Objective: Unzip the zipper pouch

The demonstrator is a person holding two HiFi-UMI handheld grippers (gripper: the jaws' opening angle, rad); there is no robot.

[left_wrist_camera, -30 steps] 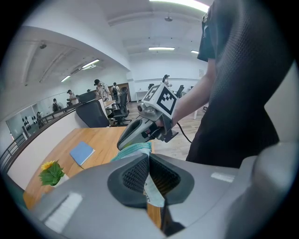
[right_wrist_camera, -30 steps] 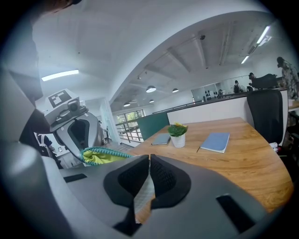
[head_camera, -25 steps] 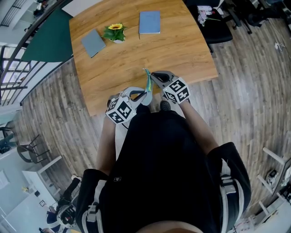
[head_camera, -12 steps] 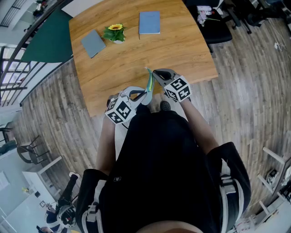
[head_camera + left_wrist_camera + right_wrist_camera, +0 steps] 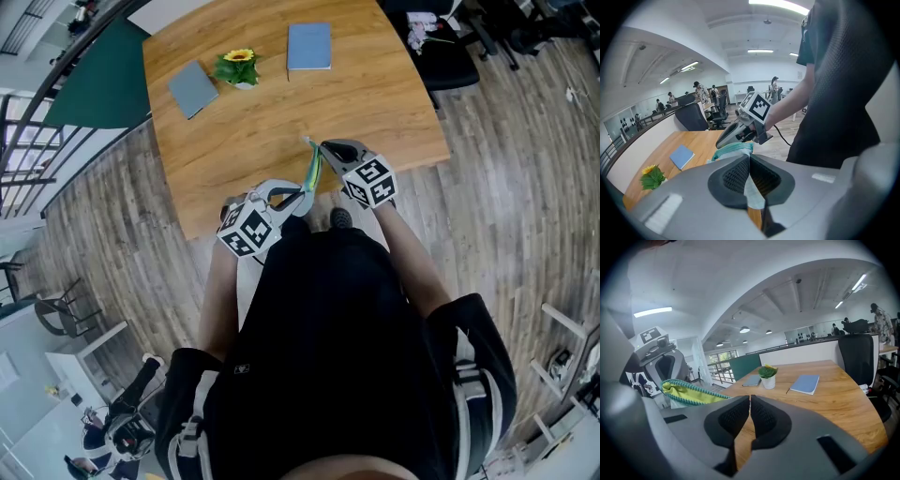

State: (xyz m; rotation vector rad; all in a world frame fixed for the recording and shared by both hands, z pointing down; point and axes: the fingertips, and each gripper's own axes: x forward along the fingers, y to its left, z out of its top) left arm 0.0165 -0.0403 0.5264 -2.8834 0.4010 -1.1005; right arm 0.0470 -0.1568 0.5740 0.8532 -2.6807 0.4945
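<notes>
The zipper pouch [image 5: 312, 174] hangs stretched between my two grippers over the table's near edge. Its teal zipper edge and yellow-green lining [image 5: 689, 393] gape open in the right gripper view. My left gripper [image 5: 302, 195] is shut on the pouch's pale fabric end [image 5: 751, 191], which sticks out between its pads. My right gripper [image 5: 319, 147] is shut at the pouch's far end; the zipper's teal line runs up to its closed jaws [image 5: 750, 399], and the pull itself is hidden between the pads. The right gripper [image 5: 740, 131] shows just beyond the pouch in the left gripper view.
On the wooden table [image 5: 375, 103] lie a blue notebook [image 5: 308, 46], a grey one [image 5: 191, 88] and a small potted sunflower [image 5: 237, 67] at the far side. A black chair [image 5: 441, 58] stands at the table's right. The person's body is close behind both grippers.
My right gripper has slid a little to the right with the pouch's far end, and the pouch now leans more that way. The left gripper has stayed put.
</notes>
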